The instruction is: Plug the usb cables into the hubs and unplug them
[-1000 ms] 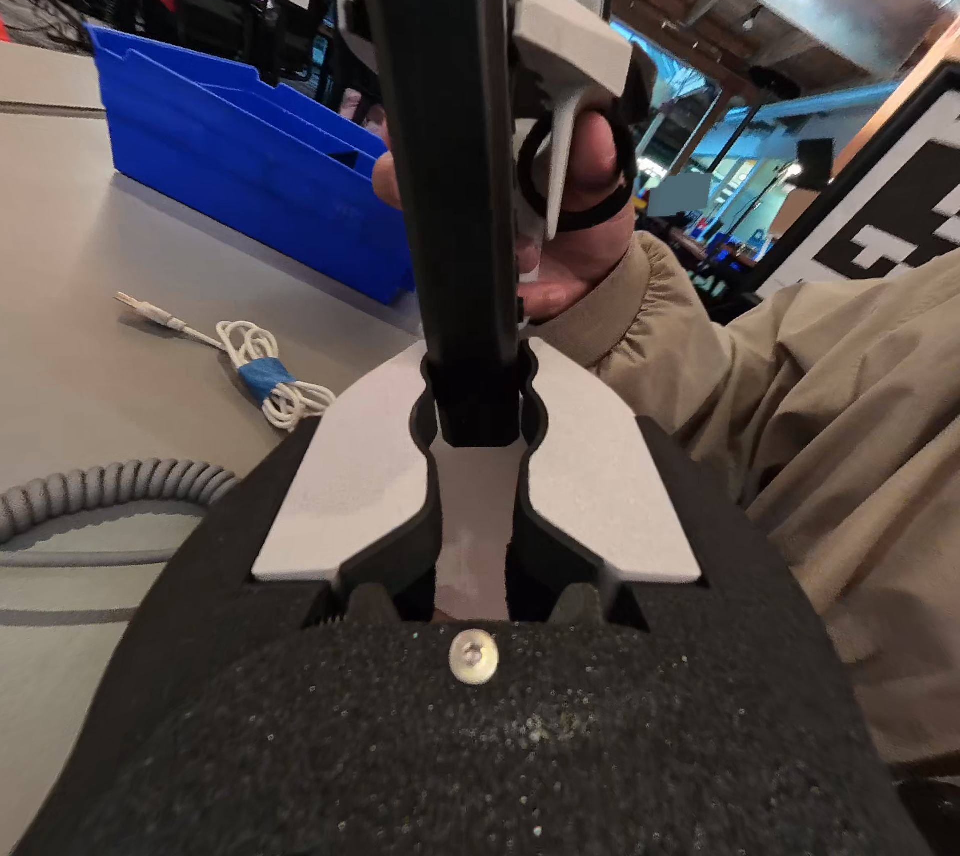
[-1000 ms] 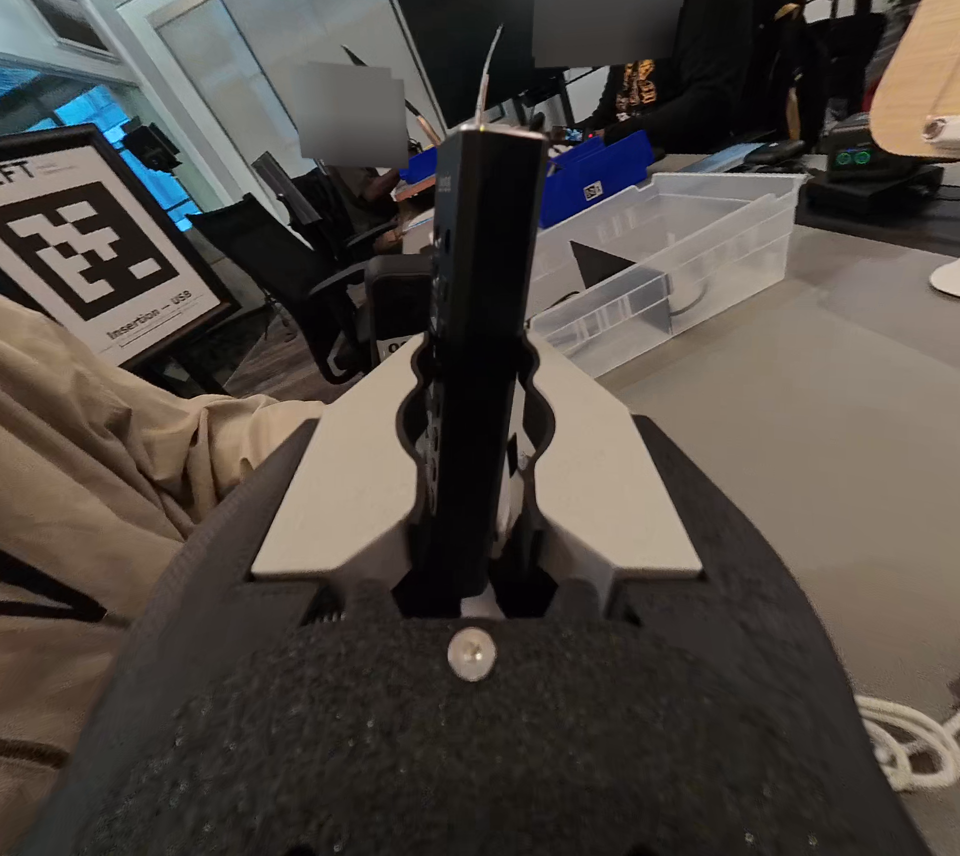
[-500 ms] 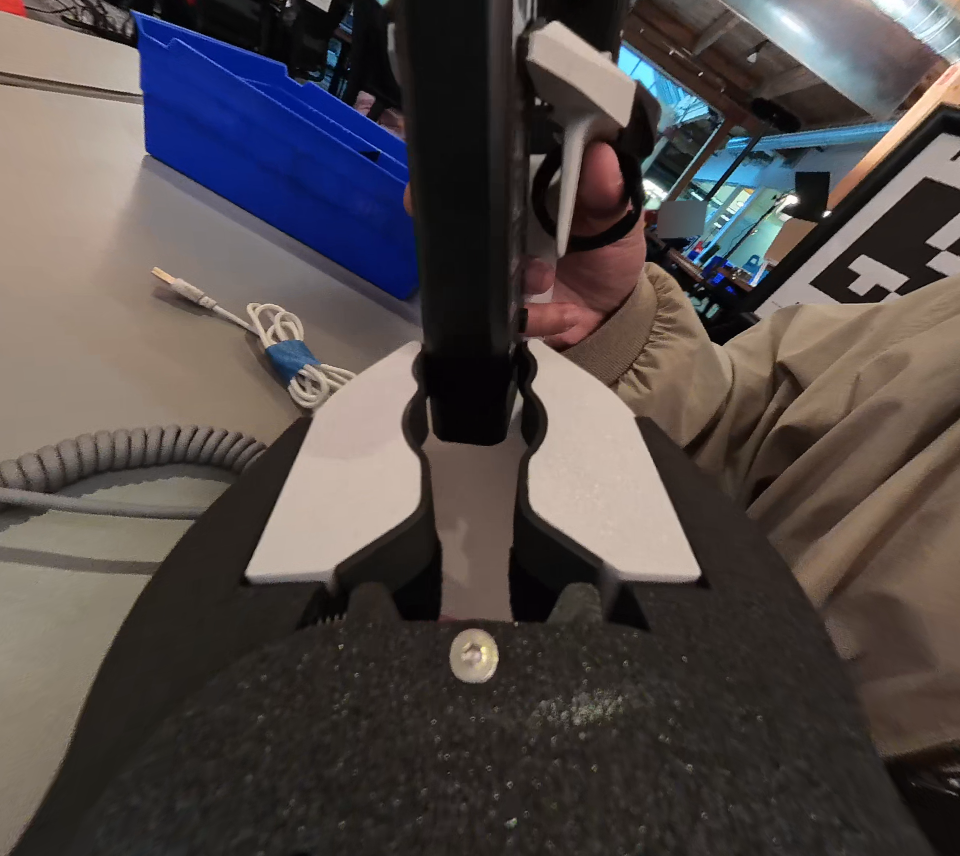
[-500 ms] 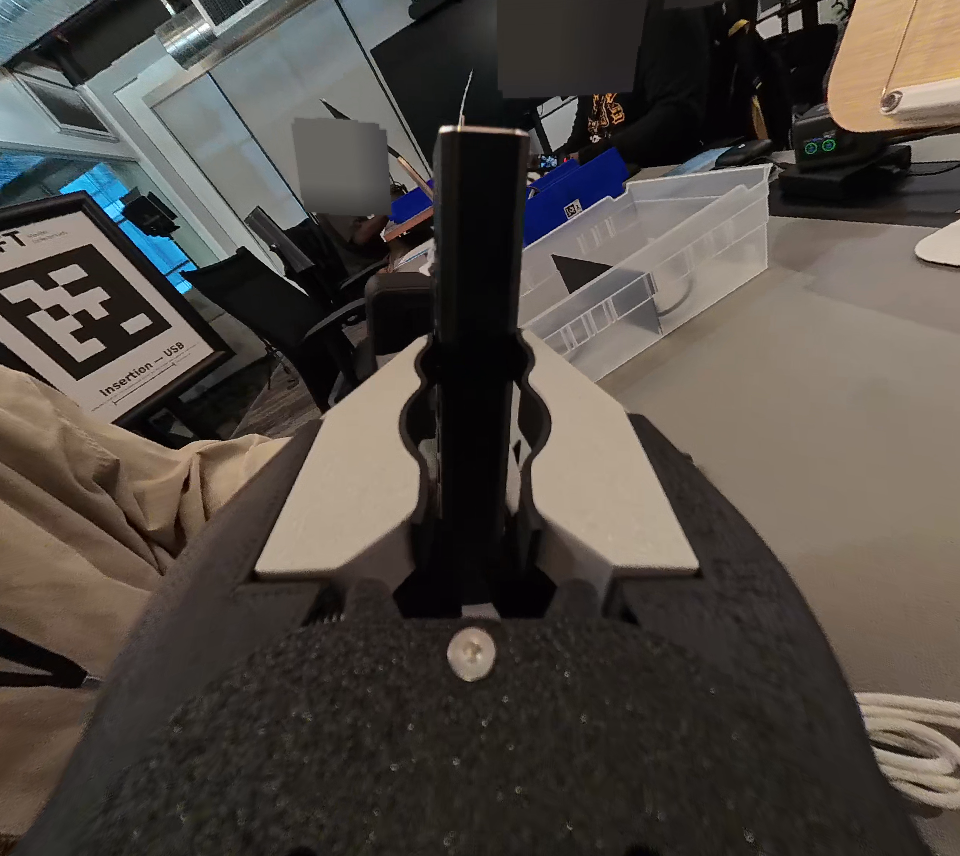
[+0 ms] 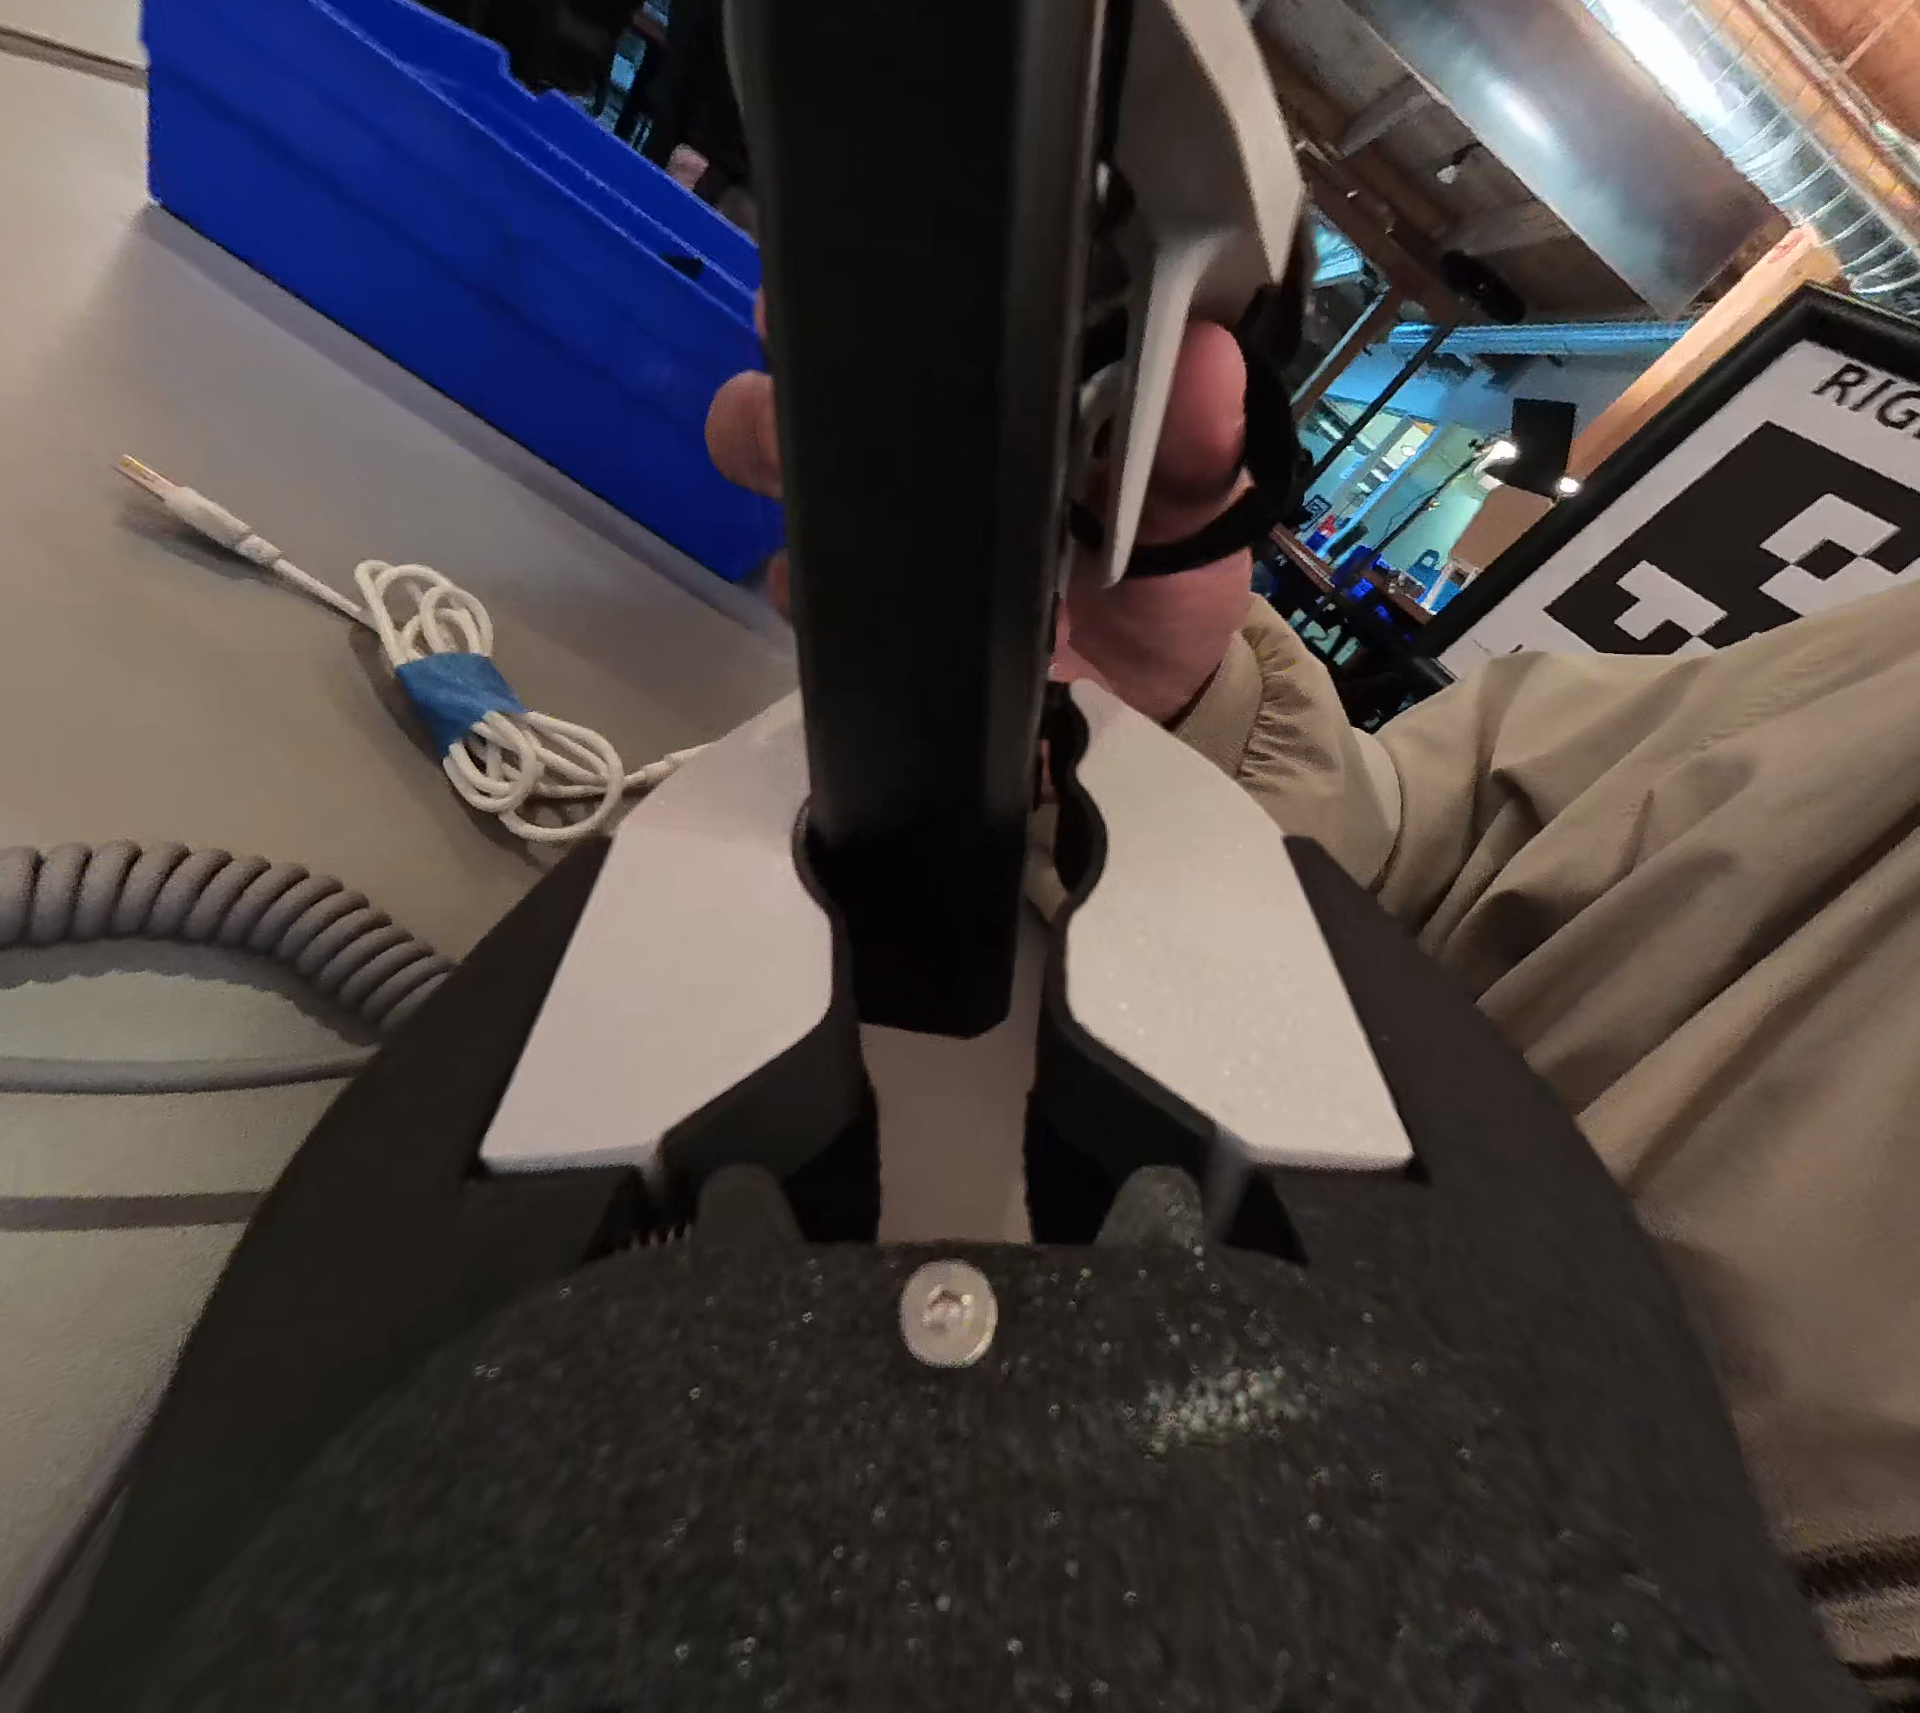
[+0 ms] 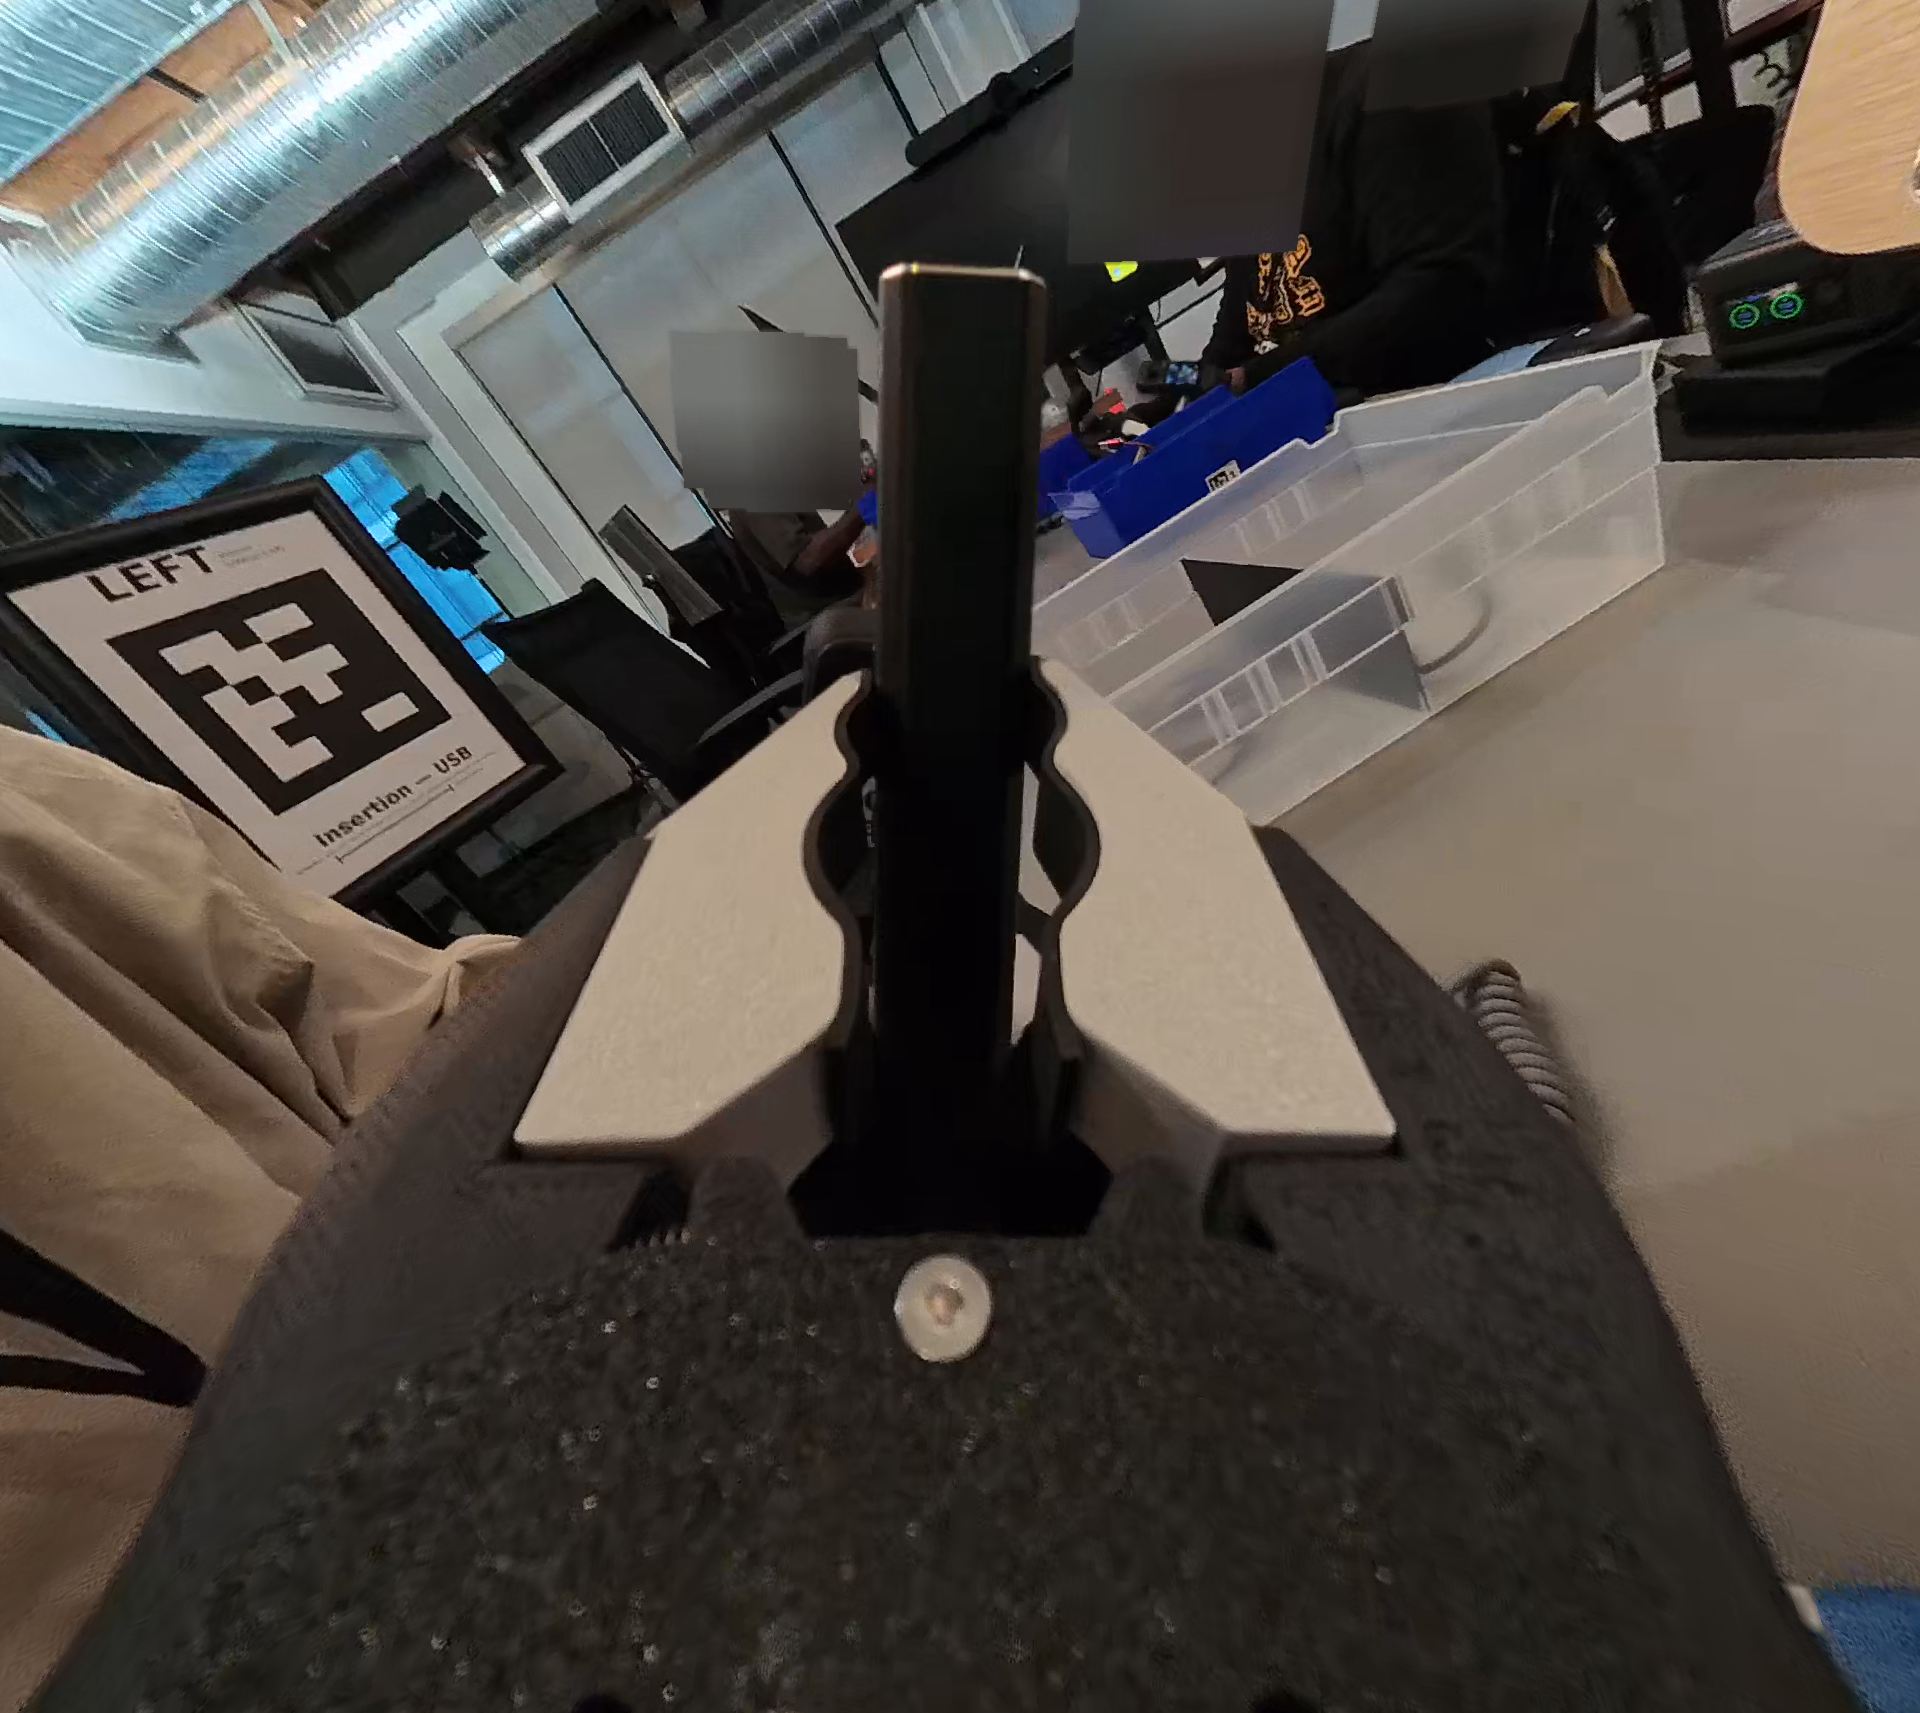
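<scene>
In the left wrist view my left gripper (image 5: 935, 728) is shut on the end of a long black hub (image 5: 914, 416) that rises out of the top of the frame. Just behind it a hand (image 5: 1174, 520) holds the right gripper's handle and trigger. In the right wrist view my right gripper (image 6: 956, 687) is shut on a long black hub (image 6: 956, 572), held deep between the fingers with its far end free. I cannot tell whether both views show the same hub. A white USB cable (image 5: 488, 707), bundled with blue tape, lies loose on the grey table (image 5: 260, 520), left of the left gripper.
A blue bin (image 5: 416, 209) stands behind the white cable. A grey coiled cord (image 5: 208, 905) lies at the left; it also shows in the right wrist view (image 6: 1517, 1029). A clear divided bin (image 6: 1403, 583) sits on the table. Framed marker signs and a beige sleeve (image 5: 1610, 884) are close by. Spacing between my two grippers at the tips: around 10 cm.
Both grips hold. The left view has closed in on the hub and the white cable. The right view has tilted upward, and the white cable at its lower right has left the frame.
</scene>
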`<action>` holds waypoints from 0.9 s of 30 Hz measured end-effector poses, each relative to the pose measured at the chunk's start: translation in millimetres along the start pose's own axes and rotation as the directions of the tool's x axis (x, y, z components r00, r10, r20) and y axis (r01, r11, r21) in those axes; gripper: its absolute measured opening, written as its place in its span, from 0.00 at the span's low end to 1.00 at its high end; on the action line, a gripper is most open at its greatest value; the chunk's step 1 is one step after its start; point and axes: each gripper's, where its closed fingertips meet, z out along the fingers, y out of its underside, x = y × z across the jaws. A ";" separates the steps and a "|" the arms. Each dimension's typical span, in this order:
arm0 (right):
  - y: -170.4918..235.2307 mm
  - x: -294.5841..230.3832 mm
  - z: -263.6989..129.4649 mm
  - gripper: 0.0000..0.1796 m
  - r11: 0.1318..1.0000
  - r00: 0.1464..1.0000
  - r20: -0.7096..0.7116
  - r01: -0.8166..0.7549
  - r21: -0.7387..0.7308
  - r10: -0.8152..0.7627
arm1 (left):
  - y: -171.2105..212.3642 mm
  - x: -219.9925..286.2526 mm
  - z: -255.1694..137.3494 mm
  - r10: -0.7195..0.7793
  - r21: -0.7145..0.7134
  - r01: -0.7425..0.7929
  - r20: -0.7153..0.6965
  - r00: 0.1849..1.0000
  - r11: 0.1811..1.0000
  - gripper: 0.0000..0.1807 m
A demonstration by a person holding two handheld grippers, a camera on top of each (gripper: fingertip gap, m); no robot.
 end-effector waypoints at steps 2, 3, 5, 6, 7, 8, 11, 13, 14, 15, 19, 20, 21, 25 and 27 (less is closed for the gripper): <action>-1.6 0.8 -0.2 0.15 1.000 1.000 0.003 -0.012 0.011 0.012 | -1.7 0.0 -0.5 0.024 0.017 -0.024 0.002 1.000 1.000 0.20; -1.6 -0.5 -0.2 0.15 1.000 1.000 0.016 -0.019 0.010 0.019 | -1.5 0.2 -0.2 0.036 0.017 -0.036 0.006 0.999 0.999 0.19; -3.5 -2.0 -1.6 0.15 1.000 0.999 0.026 -0.025 0.016 0.025 | -3.1 3.5 -0.1 0.033 0.029 -0.033 -0.009 0.999 0.999 0.19; -4.9 -2.9 -2.4 0.15 0.999 0.999 0.032 -0.031 0.020 0.031 | -3.9 5.8 0.0 0.029 0.032 -0.029 -0.022 0.999 0.999 0.18; -5.4 -3.1 -2.6 0.15 0.999 0.999 0.036 -0.037 0.020 0.036 | -3.9 6.8 0.3 0.026 0.027 -0.025 -0.027 0.999 0.999 0.18; -4.8 -2.9 -2.5 0.15 0.999 0.999 0.038 -0.039 0.012 0.038 | -2.9 6.8 0.5 0.021 0.016 -0.021 -0.029 0.999 1.000 0.17; -2.4 -2.3 -2.3 0.15 0.999 0.998 0.043 -0.041 -0.015 0.042 | 0.3 5.3 -0.4 0.015 -0.024 -0.015 -0.026 1.000 1.000 0.17; -3.4 -4.5 -2.4 0.15 0.999 0.997 0.062 -0.044 -0.024 0.046 | -0.2 4.5 -1.8 0.038 -0.036 -0.038 -0.015 0.999 0.999 0.17; -3.6 -4.6 -2.0 0.15 0.998 0.997 0.061 -0.046 -0.030 0.048 | -1.1 4.3 -2.5 0.042 -0.033 -0.043 -0.013 0.999 0.999 0.17; -3.5 -4.3 -1.6 0.15 0.998 0.997 0.056 -0.053 -0.044 0.055 | -1.7 4.1 -3.0 0.042 -0.026 -0.043 -0.015 0.999 0.999 0.17; -4.8 -11.9 0.5 0.23 0.996 0.999 0.037 0.014 -0.094 -0.010 | -13.8 10.4 -4.9 0.051 0.071 -0.047 -0.060 0.997 0.996 0.17; -7.4 -14.6 -0.6 0.27 0.993 0.998 0.030 0.050 -0.110 -0.047 | -22.0 11.9 -8.0 0.056 0.117 -0.048 -0.070 0.996 0.992 0.17; -14.4 -16.6 -3.1 0.27 0.991 0.996 0.020 0.087 -0.101 -0.086 | -30.4 11.1 -12.8 0.065 0.160 -0.054 -0.065 0.996 0.986 0.17; -42.7 23.2 -34.5 0.26 0.973 0.948 -0.236 0.183 -0.141 -0.213 | -50.6 -16.7 -38.3 0.161 0.202 -0.190 0.148 0.976 0.961 0.17; -40.0 73.8 -65.6 0.26 0.947 0.838 -0.459 0.193 -0.257 -0.295 | -56.3 -31.0 -53.0 0.225 0.178 -0.280 0.279 0.934 0.943 0.17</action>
